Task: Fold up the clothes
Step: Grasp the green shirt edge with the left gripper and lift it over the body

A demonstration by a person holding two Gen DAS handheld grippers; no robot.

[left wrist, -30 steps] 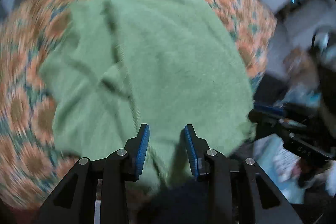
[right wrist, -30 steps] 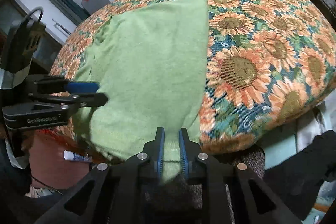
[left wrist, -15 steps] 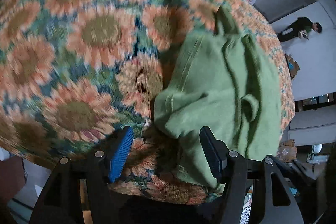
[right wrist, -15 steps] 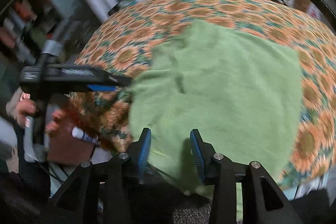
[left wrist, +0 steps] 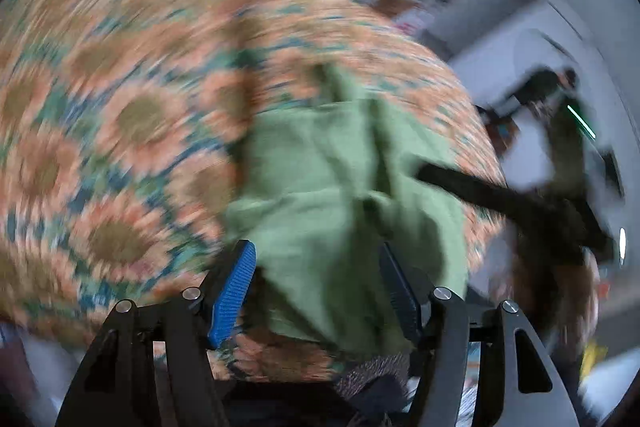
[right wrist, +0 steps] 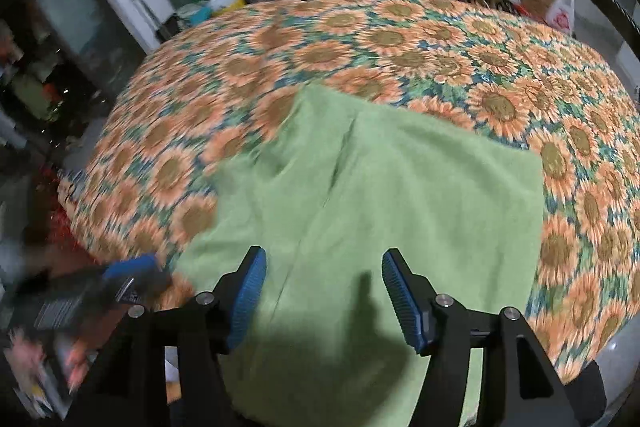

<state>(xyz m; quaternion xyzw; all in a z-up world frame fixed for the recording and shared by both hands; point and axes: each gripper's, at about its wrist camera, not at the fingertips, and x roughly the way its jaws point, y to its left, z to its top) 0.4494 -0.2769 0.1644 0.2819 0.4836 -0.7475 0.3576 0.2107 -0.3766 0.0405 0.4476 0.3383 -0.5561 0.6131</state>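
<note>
Green garment [right wrist: 400, 195] – folded, few creases, flat on sunflower cloth [right wrist: 440, 39], near edge.

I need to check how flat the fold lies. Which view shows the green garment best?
The right wrist view: the green garment lies sharp and nearly whole on the sunflower cloth. The left wrist view shows it blurred, from its bunched side.

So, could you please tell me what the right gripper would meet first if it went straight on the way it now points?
Most likely the green garment, which lies spread on the sunflower-patterned cover directly ahead of the right gripper. Its jaws stand open with nothing held, though depth is hard to judge.
</note>
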